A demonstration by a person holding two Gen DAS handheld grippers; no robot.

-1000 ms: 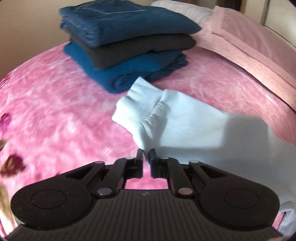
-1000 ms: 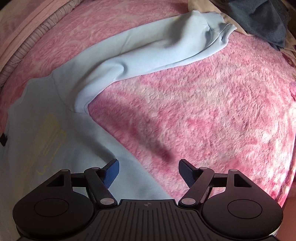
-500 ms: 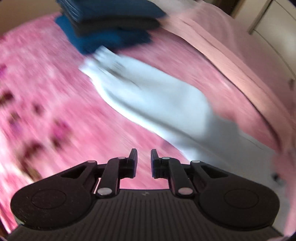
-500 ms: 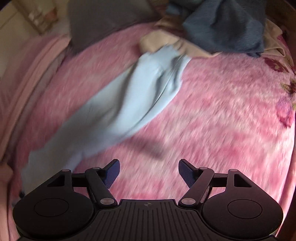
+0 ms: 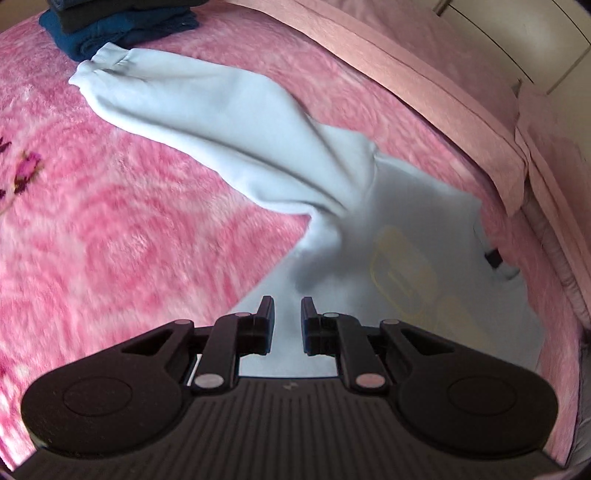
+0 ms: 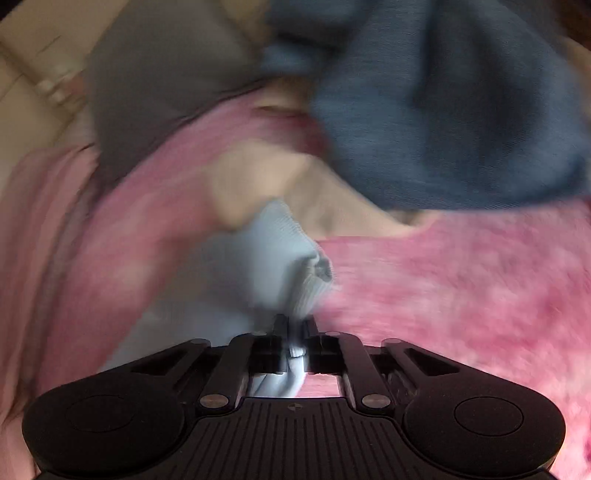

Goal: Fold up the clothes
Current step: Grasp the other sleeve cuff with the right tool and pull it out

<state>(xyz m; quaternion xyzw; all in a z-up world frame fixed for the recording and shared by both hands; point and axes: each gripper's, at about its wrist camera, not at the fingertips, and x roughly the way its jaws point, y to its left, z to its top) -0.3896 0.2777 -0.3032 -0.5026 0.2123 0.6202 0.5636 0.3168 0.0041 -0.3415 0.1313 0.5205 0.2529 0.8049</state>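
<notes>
Fold clothes, light blue sweatshirt (image 5: 369,236) in hand; folding of this garment judged at an early stage. It lies spread on the pink fleece blanket (image 5: 129,221), torso directly ahead of and under the left tongs (image 5: 287,308), yellow chest print up and just right of their tips. One sleeve (image 5: 207,122) runs out flat, ahead and to the left of those tongs, not yet folded in; its ribbed cuff ends just beside a stack of folded dark clothes (image 5: 122,26) at the far left. That stack reads as finished work. Left tongs: jaws parted only a narrow gap, nothing between them, poised above the torso near its left edge. Right tongs (image 6: 293,328): jaws pinched nearly together on light blue fabric just behind the other cuff (image 6: 295,269); the cuff bunches right ahead of the tips and fabric trails back between the jaws. Right view is motion-blurred, so exact bite depth cannot be told. Beyond the right tongs, an unfolded heap: a beige garment (image 6: 280,192) just past the cuff, a blue-grey knit (image 6: 443,122) further ahead to the right, a grey item (image 6: 159,85) ahead-left. Remaining, by estimate: both sleeves across the torso, body fold, stacking, then the heap.
</notes>
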